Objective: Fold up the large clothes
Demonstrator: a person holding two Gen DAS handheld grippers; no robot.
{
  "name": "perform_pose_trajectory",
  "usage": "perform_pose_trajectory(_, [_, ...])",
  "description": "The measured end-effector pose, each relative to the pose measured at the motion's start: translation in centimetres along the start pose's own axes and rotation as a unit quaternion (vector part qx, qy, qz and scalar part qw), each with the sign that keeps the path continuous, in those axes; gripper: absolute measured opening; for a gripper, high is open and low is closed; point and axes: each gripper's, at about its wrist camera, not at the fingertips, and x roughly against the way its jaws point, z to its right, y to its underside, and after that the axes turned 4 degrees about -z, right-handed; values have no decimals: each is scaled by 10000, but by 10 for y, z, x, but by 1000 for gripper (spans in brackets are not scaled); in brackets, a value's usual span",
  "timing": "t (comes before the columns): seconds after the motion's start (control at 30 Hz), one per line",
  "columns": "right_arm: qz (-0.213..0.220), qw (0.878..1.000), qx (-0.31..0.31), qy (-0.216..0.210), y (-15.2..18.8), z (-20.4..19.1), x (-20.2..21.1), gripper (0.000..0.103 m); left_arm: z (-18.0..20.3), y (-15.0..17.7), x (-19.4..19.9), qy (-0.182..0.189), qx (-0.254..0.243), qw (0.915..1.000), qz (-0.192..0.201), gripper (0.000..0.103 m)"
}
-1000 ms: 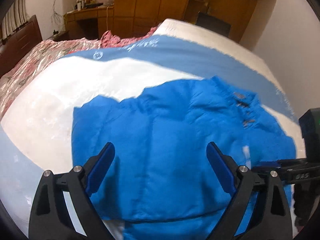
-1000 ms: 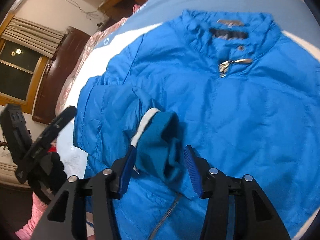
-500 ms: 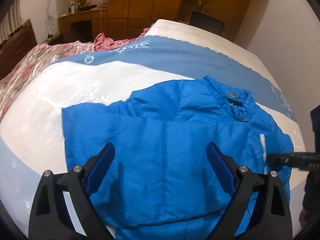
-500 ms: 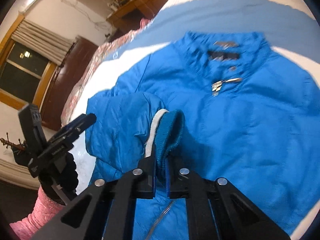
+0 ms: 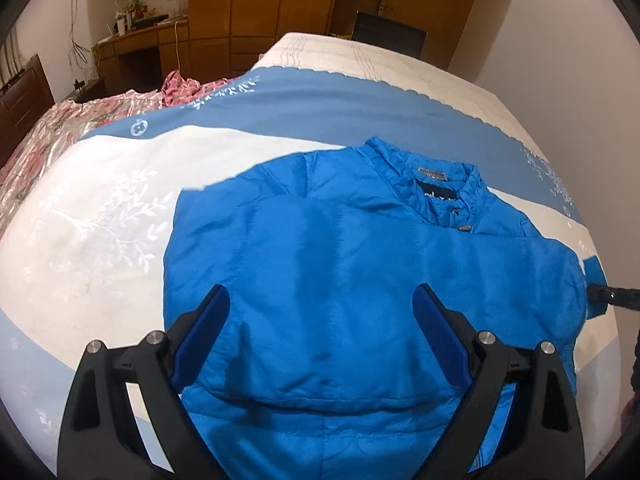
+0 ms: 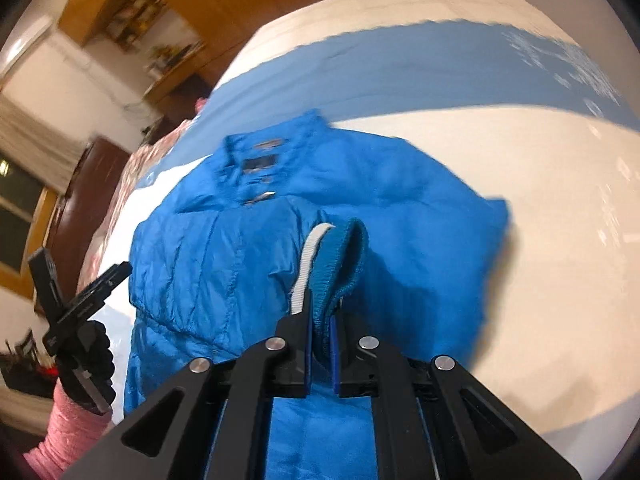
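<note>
A bright blue padded jacket [image 5: 340,272] lies front-up on the bed, collar at the far side; it also shows in the right wrist view [image 6: 224,252]. My left gripper [image 5: 322,336] is open and empty, held above the jacket's lower body. My right gripper [image 6: 320,344] is shut on the jacket's ribbed sleeve cuff [image 6: 340,260], which has a white edge, and holds the sleeve lifted over the jacket's front. In the left wrist view the right gripper's tip [image 5: 612,296] shows at the jacket's right edge.
The bed has a white and blue cover [image 5: 100,216]. A pink floral quilt [image 5: 60,128] lies at its far left. Wooden cabinets [image 5: 260,8] and a desk stand beyond the bed. A wall runs along the right.
My right gripper closed on the sleeve cuff and carried it to the right across the jacket. My left gripper stayed open and pulled back, so more of the jacket shows.
</note>
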Motion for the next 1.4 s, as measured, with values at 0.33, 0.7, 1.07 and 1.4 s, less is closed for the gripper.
perform_pose_trajectory(0.33, [-132, 9985, -233, 482, 15, 17, -17, 18, 1, 9, -27, -200, -113, 9992, -336, 92])
perform_pose_trajectory(0.7, [-60, 9995, 94, 285, -3, -17, -23, 19, 8, -4, -25, -73, -152, 9993, -322, 92])
perform_pose_trajectory(1.07, [-303, 9973, -91, 667, -1, -9, -50, 18, 3, -4, -45, -90, -103, 9974, -707, 86])
perform_pose_trajectory(1.4, [-328, 9976, 215, 563, -5, -39, -63, 23, 28, -7, -50, 142, -240, 9974, -661, 87])
